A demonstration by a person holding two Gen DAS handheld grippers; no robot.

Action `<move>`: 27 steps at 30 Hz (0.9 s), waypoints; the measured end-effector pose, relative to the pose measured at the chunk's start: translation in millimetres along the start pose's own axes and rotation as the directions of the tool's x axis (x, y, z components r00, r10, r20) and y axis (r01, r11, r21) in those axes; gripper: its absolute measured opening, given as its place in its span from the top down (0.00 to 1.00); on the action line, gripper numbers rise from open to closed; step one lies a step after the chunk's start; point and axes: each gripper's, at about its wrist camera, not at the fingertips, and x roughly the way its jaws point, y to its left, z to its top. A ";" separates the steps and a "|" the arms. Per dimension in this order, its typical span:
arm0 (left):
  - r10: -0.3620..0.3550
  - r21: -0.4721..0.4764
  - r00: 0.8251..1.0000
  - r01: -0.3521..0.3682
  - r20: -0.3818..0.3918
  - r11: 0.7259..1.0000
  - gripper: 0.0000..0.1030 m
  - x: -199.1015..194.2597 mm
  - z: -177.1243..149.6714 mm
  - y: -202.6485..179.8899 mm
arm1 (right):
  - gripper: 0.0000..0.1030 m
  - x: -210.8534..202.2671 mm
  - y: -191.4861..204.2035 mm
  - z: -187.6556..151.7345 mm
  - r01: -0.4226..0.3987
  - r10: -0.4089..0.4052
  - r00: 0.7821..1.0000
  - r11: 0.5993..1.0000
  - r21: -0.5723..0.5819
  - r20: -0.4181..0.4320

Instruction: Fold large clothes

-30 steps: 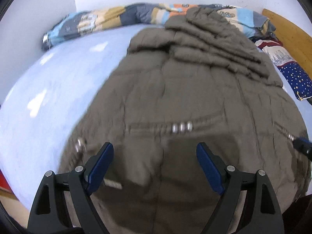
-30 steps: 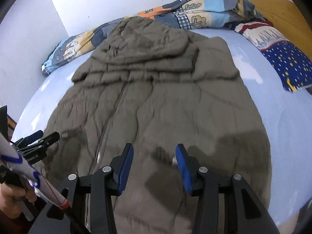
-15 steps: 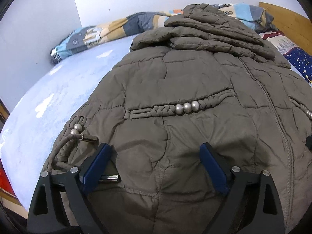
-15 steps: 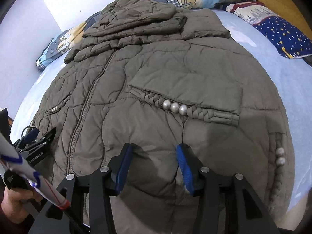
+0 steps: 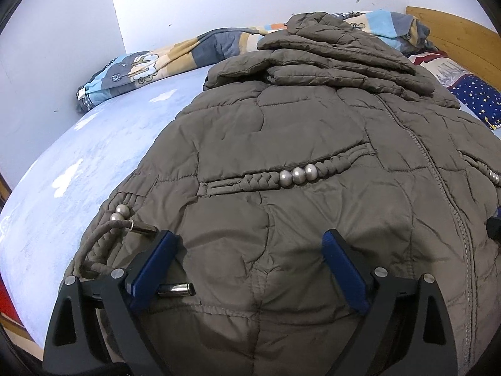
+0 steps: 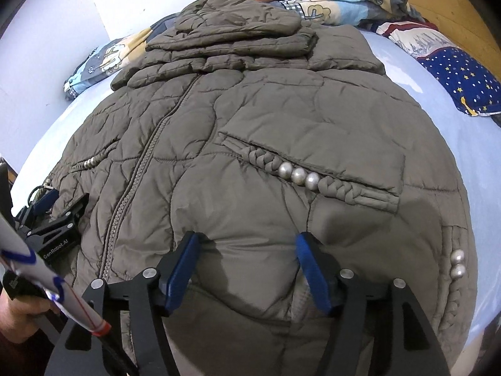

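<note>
We find the jacket [image 5: 313, 156] spread front-up on the bed [image 5: 94, 156], zipped, hood folded down over its upper part. The left gripper [image 5: 250, 266] stands wide over the hem, holding nothing. The right gripper [image 6: 247, 269], jaws just widened, straddles a puff of padding without pinching it.

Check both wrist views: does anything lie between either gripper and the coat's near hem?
Nothing visible does. The left gripper and right gripper both hover open directly over the quilted coat, only bare fabric between their fingers.
</note>
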 end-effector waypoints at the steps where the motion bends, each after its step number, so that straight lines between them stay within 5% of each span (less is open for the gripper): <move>1: 0.001 0.000 1.000 -0.001 0.001 1.000 0.08 0.0 -0.1 0.0 | 0.31 0.1 0.3 -0.4 0.001 -0.001 1.000 1.000 -0.003 0.002; 27: -0.002 -0.032 1.000 0.002 0.002 0.999 0.08 -3.7 -5.1 1.5 | 0.27 -4.6 -0.3 -12.1 -0.003 0.006 0.999 0.999 -0.045 0.053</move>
